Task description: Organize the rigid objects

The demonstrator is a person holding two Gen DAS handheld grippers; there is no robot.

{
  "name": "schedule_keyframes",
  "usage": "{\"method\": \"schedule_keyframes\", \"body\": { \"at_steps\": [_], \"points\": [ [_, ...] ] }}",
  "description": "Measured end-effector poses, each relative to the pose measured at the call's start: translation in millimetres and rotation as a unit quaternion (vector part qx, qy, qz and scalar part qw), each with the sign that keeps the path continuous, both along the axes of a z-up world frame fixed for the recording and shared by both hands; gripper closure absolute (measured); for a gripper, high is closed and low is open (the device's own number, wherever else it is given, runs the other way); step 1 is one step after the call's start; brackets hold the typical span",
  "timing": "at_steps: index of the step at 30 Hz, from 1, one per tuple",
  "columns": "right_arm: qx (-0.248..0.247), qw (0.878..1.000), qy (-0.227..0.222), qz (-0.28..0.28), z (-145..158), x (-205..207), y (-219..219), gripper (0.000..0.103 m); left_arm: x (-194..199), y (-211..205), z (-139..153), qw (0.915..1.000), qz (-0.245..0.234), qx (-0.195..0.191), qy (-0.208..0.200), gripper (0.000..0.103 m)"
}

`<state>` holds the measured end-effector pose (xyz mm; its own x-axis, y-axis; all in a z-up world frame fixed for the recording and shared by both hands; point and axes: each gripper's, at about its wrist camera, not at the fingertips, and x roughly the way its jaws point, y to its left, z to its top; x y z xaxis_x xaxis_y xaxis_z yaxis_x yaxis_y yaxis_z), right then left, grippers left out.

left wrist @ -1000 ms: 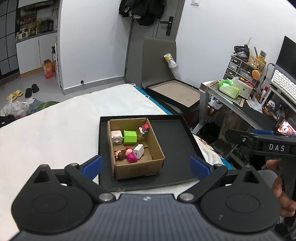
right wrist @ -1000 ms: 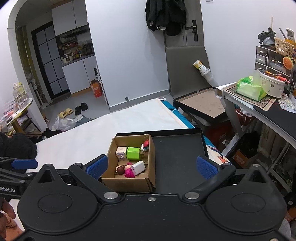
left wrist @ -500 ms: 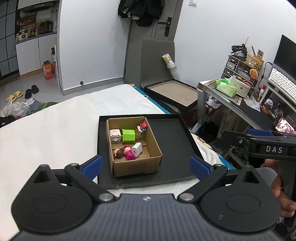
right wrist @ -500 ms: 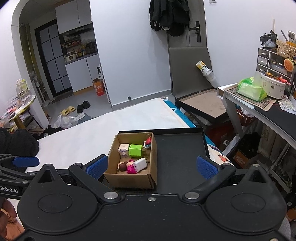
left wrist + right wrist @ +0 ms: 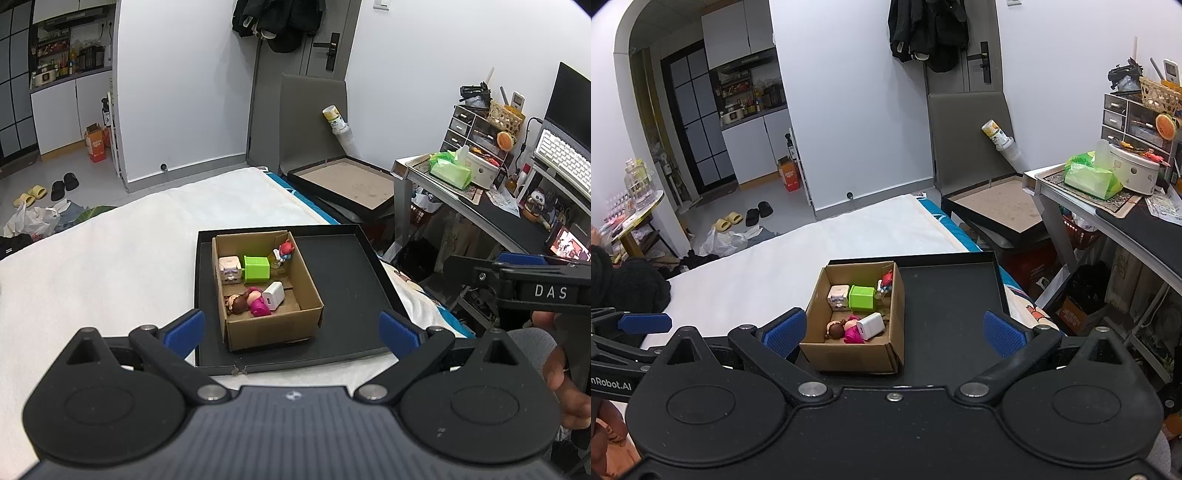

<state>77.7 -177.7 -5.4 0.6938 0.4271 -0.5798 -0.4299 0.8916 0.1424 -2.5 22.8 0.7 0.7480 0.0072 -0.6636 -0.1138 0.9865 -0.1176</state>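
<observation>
A cardboard box (image 5: 273,326) (image 5: 849,356) stands in the left part of a black tray (image 5: 347,280) (image 5: 945,295) on the white bed. Inside it lie a green cube (image 5: 256,267) (image 5: 861,297), a pale cube toy (image 5: 229,268) (image 5: 838,296), a white charger (image 5: 273,295) (image 5: 870,325), a pink doll (image 5: 251,304) (image 5: 846,328) and a small red figure (image 5: 285,250) (image 5: 886,278). My left gripper (image 5: 291,328) is open and empty, held back in front of the box. My right gripper (image 5: 894,330) is open and empty, also back from the box.
The white bed (image 5: 92,266) spreads left of the tray. A second black tray (image 5: 343,184) leans beyond the bed's foot. A cluttered desk (image 5: 480,206) with a green tissue pack (image 5: 1089,177) stands on the right. Shoes and bags lie on the floor at the far left.
Both grippers have drawn back and risen slightly, so the box and tray look a little smaller and farther. Nothing in the box has moved.
</observation>
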Motion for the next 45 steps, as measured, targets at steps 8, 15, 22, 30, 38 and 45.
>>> {"method": "schedule_keyframes", "body": {
  "at_steps": [8,15,22,30,38,45],
  "points": [
    [0.002,1.0,0.001,0.001,0.3,-1.1,-0.6,0.0,-0.8,-1.0,0.1,1.0,-0.001,-0.002,0.0,0.003],
    [0.002,1.0,0.001,0.0,0.1,-1.1,-1.1,0.0,-1.7,-1.2,-0.6,1.0,-0.001,-0.005,0.0,0.003],
    [0.002,1.0,0.002,0.0,0.2,-2.3,-1.2,0.0,-1.5,-1.6,-0.9,1.0,0.001,-0.004,0.001,0.003],
    [0.002,1.0,0.003,0.0,0.2,-2.2,-1.4,0.0,-2.0,0.3,-1.7,1.0,0.003,-0.006,0.001,0.003],
    [0.002,1.0,0.003,0.0,-0.1,-2.2,-2.1,0.0,-3.2,-0.3,-0.7,1.0,0.005,-0.005,-0.002,0.003],
    [0.002,1.0,0.002,0.0,-0.2,-2.5,-2.7,0.0,-3.2,-1.7,-0.2,1.0,0.004,-0.003,0.001,0.003]
  ]
}}
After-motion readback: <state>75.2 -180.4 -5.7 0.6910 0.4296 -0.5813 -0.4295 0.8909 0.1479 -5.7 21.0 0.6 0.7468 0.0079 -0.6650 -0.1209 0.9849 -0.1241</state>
